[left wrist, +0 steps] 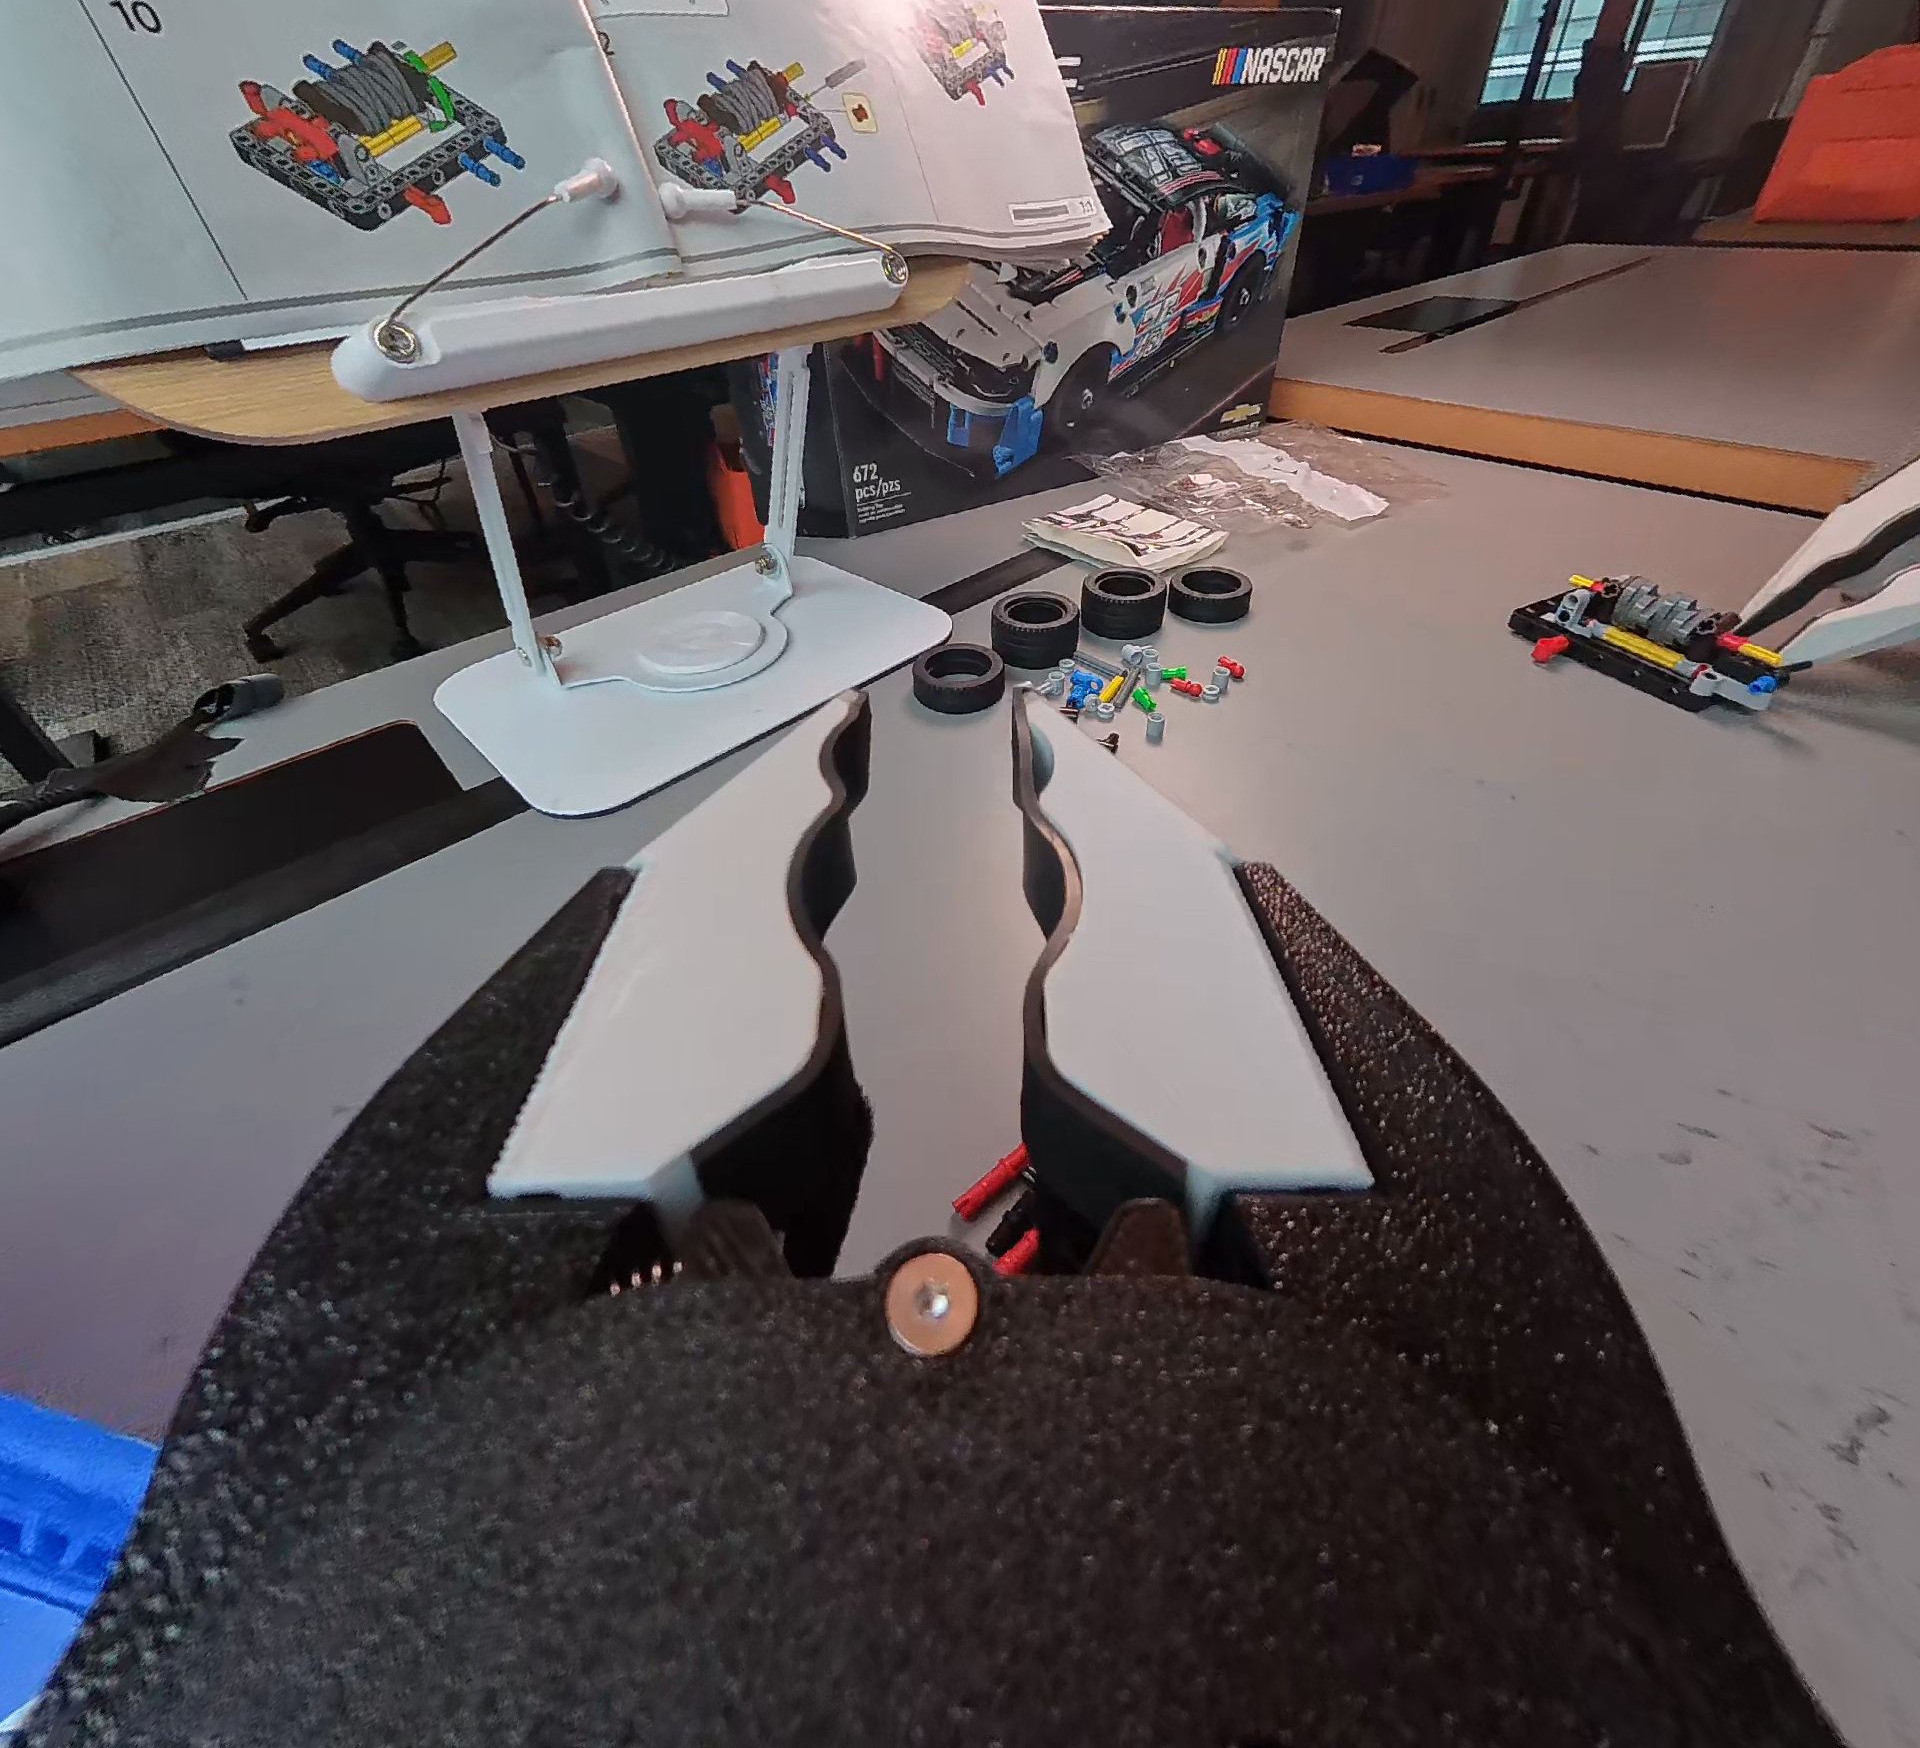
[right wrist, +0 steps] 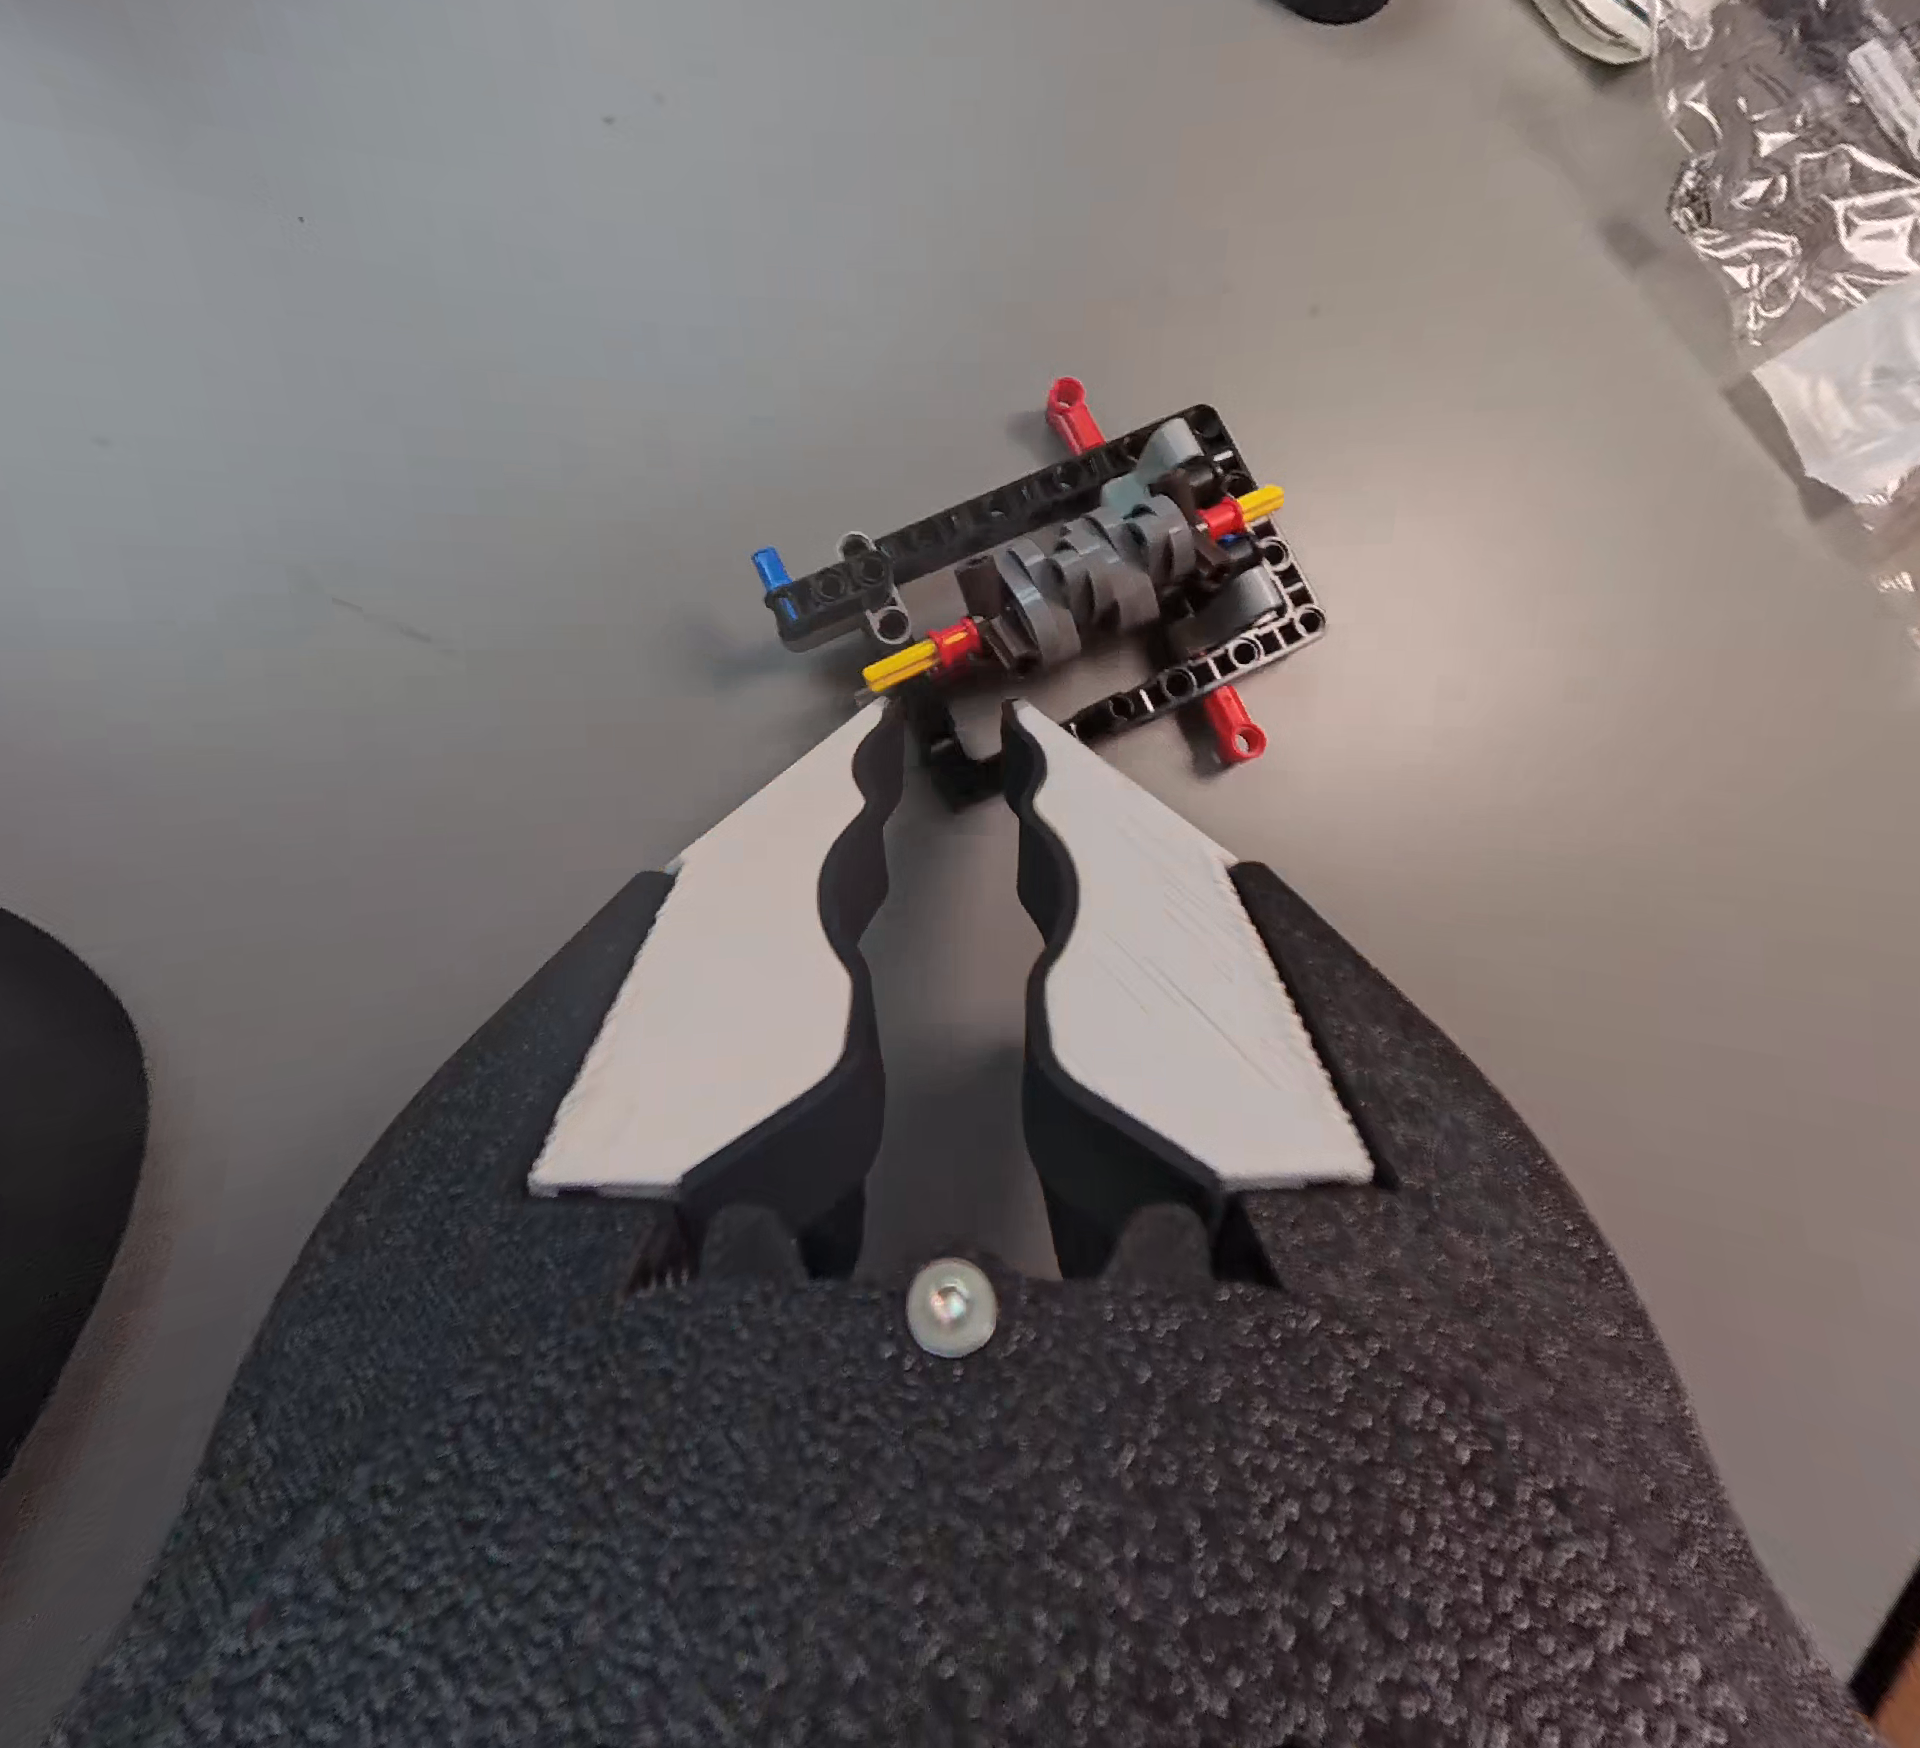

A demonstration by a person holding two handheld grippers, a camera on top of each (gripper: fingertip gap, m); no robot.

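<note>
A brick assembly [right wrist: 1049,576] lies on the grey table [right wrist: 416,244]: a black frame with a grey crankshaft, yellow axles, red and blue pins. My right gripper [right wrist: 945,719] has its jaws closed onto the frame's near corner, low over the table. The assembly [left wrist: 1647,638] and the right gripper [left wrist: 1771,644] also show at the far right of the left wrist view. My left gripper [left wrist: 940,711] is open and empty, above the table. A pile of small loose pieces [left wrist: 1132,682] and a black tyre [left wrist: 958,678] lie just beyond its tips.
An open instruction booklet [left wrist: 312,119] rests on a white stand [left wrist: 686,711] at left. The set's box [left wrist: 1091,275] stands behind. Three more tyres [left wrist: 1122,602], a sticker sheet [left wrist: 1127,535], clear bags [left wrist: 1247,472] and red pins [left wrist: 987,1179] lie on the table.
</note>
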